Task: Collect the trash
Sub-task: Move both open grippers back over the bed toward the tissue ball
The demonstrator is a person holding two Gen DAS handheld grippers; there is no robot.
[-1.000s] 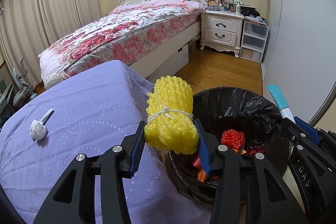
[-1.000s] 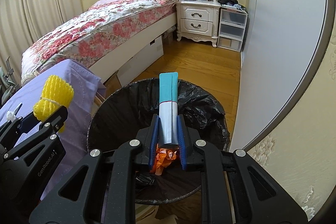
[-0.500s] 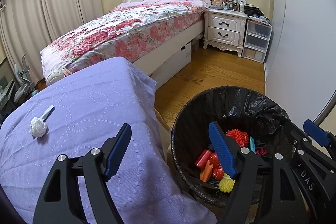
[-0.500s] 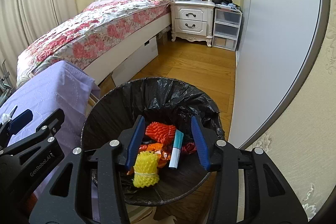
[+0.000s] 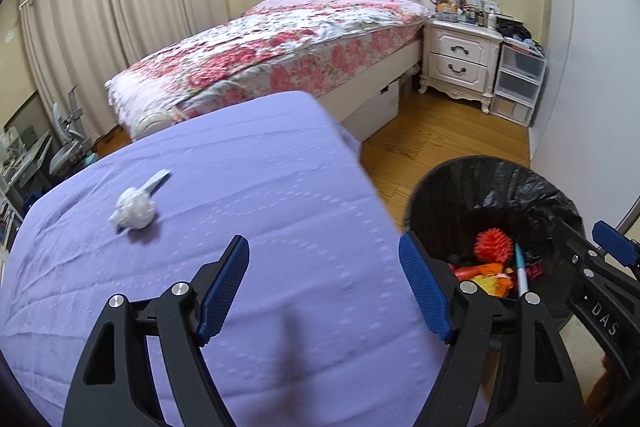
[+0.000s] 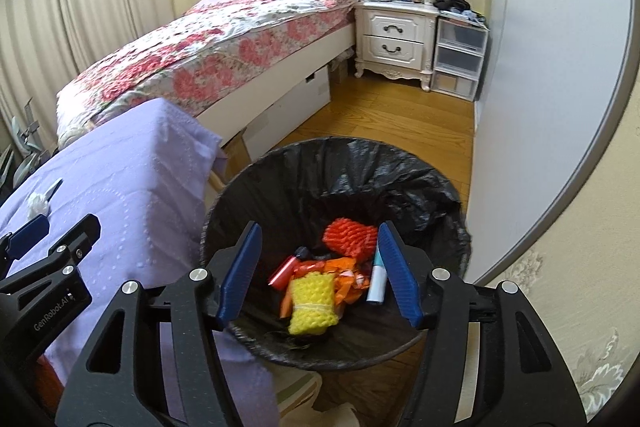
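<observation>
Now the one piece of trash not yet collected is the white wad (image 5: 134,213), a crumpled ball with a pale strip sticking out of it, lying on the purple bench (image 5: 260,195) well to the left of the bin (image 6: 400,183). The bin stands on the floor just beside the bench's right edge, lined with a black bag; inside it lie a yellow foam net (image 6: 312,303), an orange net (image 6: 350,237), a white and teal tube (image 6: 377,281) and some red and orange scraps. The step in hand looks like the reach for the wad. To do it well, the left claw (image 5: 324,287) should travel left, away from the bin, until the wad sits midway between its blue pads, come down with the tips brushing the cloth, and close on the ball itself, not the thin strip, without pinching the cloth. That claw hangs over the bench near the bin-side edge, jaws wide apart and empty, touching nothing. The right claw (image 6: 318,273) hovers above the bin's mouth; its jaws are opening, with nothing gripped between them, only the trash lying far below. It can wait there over the bin.
</observation>
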